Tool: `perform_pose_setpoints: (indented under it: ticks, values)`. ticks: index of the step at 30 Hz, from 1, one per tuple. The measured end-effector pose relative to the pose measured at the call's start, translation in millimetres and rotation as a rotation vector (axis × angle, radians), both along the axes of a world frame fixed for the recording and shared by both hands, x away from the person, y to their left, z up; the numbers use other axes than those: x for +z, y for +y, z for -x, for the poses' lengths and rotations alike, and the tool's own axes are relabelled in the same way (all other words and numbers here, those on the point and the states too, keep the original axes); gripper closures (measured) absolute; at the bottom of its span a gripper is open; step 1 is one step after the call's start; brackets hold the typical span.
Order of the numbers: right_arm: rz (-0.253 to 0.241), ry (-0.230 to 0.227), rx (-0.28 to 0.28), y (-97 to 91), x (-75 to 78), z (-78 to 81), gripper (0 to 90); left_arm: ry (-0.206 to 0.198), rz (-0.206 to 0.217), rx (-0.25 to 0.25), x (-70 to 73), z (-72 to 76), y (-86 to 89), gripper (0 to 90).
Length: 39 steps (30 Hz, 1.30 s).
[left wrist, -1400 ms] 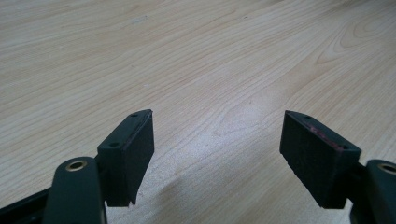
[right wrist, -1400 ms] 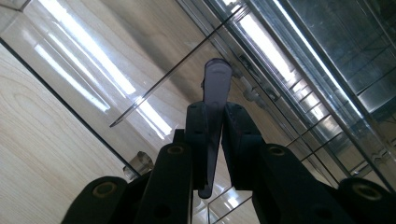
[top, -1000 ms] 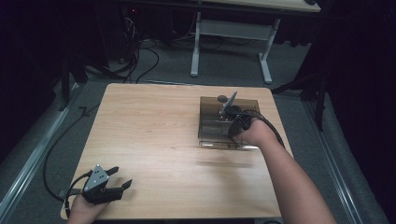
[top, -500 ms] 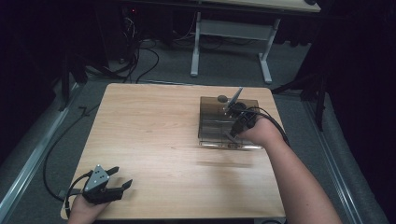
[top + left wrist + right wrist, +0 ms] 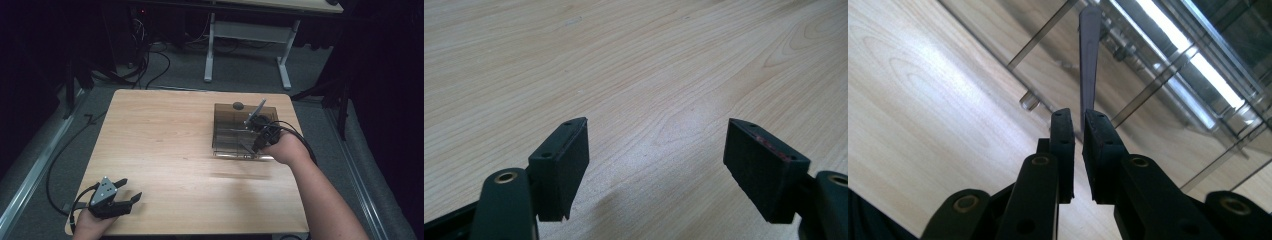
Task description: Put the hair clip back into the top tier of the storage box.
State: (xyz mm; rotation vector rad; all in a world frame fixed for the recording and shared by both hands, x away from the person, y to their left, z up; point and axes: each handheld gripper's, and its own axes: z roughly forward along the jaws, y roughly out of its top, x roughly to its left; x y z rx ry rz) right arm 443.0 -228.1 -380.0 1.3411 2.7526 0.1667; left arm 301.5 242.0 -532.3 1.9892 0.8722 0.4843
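A smoky transparent divided tray (image 5: 222,127) sits on the right half of the wooden table. My right gripper (image 5: 257,135) hovers over its near right part. Its jaws have just been closing and are now shut on the thin flat greyish handle (image 5: 1089,55) of a utensil, which points away from the jaws over the tray (image 5: 1168,85); its far end is out of sight. The right gripper's (image 5: 1078,117) pads press both faces of the handle. My left gripper (image 5: 131,190) rests at the table's front left corner, open, with bare wood between its fingers (image 5: 561,165).
A small dark round object (image 5: 238,105) lies at the tray's far edge. Beyond the table (image 5: 160,135) stands a white-legged desk (image 5: 210,55), with cables on the floor. The right gripper's cable (image 5: 300,137) loops past the table's right edge.
The right hand has drifted slightly right and toward the near edge over the tray, and lifted a little. The left hand and gripper have not moved.
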Motion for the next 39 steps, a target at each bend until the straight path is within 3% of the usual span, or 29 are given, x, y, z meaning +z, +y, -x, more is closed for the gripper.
perform_pose_setpoints:
  ticks: [13,16,17,25,32,37,39]
  values:
    - [-0.024,-0.002,-0.017,-8.6,-5.0,23.9,84.1,-0.002,-0.001,0.001,0.0,0.3,-0.1,26.8]
    - [-0.028,0.006,-0.044,-8.9,-10.8,28.6,83.9,-0.003,-0.001,0.002,0.0,0.4,-0.1,26.8]
    - [-0.030,0.005,-0.024,-10.0,-13.2,28.8,83.8,-0.003,-0.001,0.002,0.0,0.5,-0.1,26.8]
    - [-0.054,0.005,-0.038,-12.0,-33.1,38.3,80.6,-0.002,0.003,0.003,-0.1,0.6,0.1,26.8]
    - [-0.084,-0.025,-0.056,-15.3,-48.3,47.4,78.9,-0.006,0.003,0.003,-0.2,0.8,0.0,26.8]
    - [-0.078,-0.057,-0.055,-18.7,-58.7,56.1,76.4,-0.008,0.004,0.005,-0.1,1.1,0.1,26.8]
    - [-0.103,-0.064,-0.061,-21.4,-62.5,60.1,76.2,-0.007,0.003,0.005,0.0,1.1,0.2,26.7]
